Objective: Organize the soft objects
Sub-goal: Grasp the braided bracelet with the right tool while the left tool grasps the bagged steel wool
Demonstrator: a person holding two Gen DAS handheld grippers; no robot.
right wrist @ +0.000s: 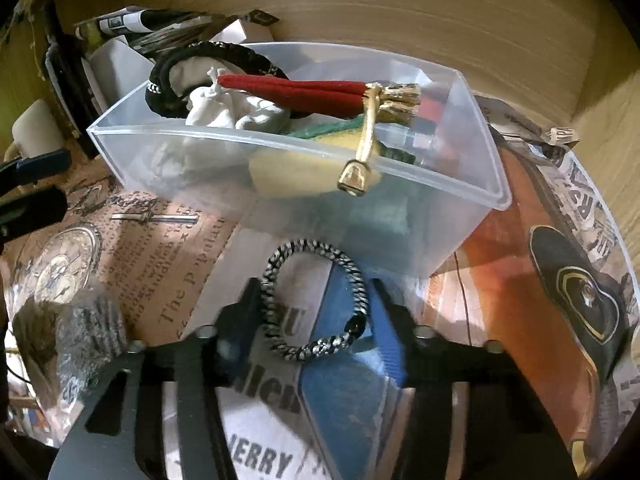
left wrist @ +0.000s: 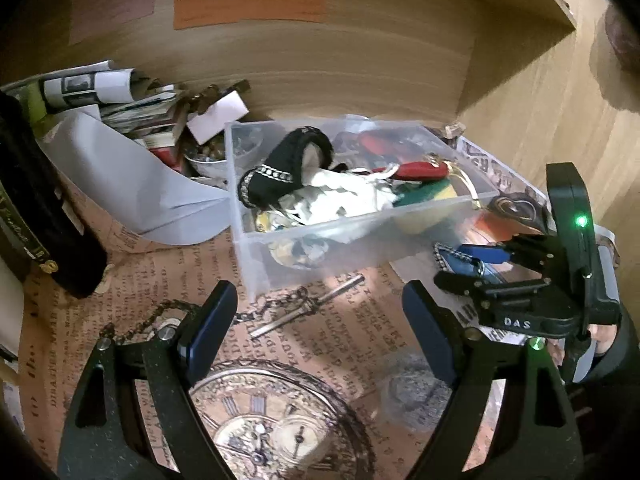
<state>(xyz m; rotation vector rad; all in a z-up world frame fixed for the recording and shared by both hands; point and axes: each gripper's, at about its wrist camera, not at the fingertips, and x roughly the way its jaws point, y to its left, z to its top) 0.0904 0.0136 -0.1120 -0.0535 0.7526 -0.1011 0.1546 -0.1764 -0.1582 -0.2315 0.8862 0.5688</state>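
Observation:
A clear plastic box (left wrist: 400, 216) (right wrist: 472, 184) stands on the printed table cover. It holds a black trimmed band (left wrist: 280, 168), white cloth (right wrist: 224, 110), a red and gold tassel (right wrist: 320, 94) and a yellow and green sponge (right wrist: 304, 156). My right gripper (right wrist: 316, 312) is shut on a black and white braided hair tie (right wrist: 280, 280) just in front of the box. The right gripper also shows in the left wrist view (left wrist: 472, 256). My left gripper (left wrist: 320, 332) is open and empty, in front of the box's left corner.
A grey fuzzy pad (left wrist: 416, 392) (right wrist: 84, 332) lies on the cover between the grippers. A pile of papers and a bowl (left wrist: 204, 160) sit behind the box at the left. A black case (left wrist: 36, 216) stands at far left. Wooden shelf walls close the back.

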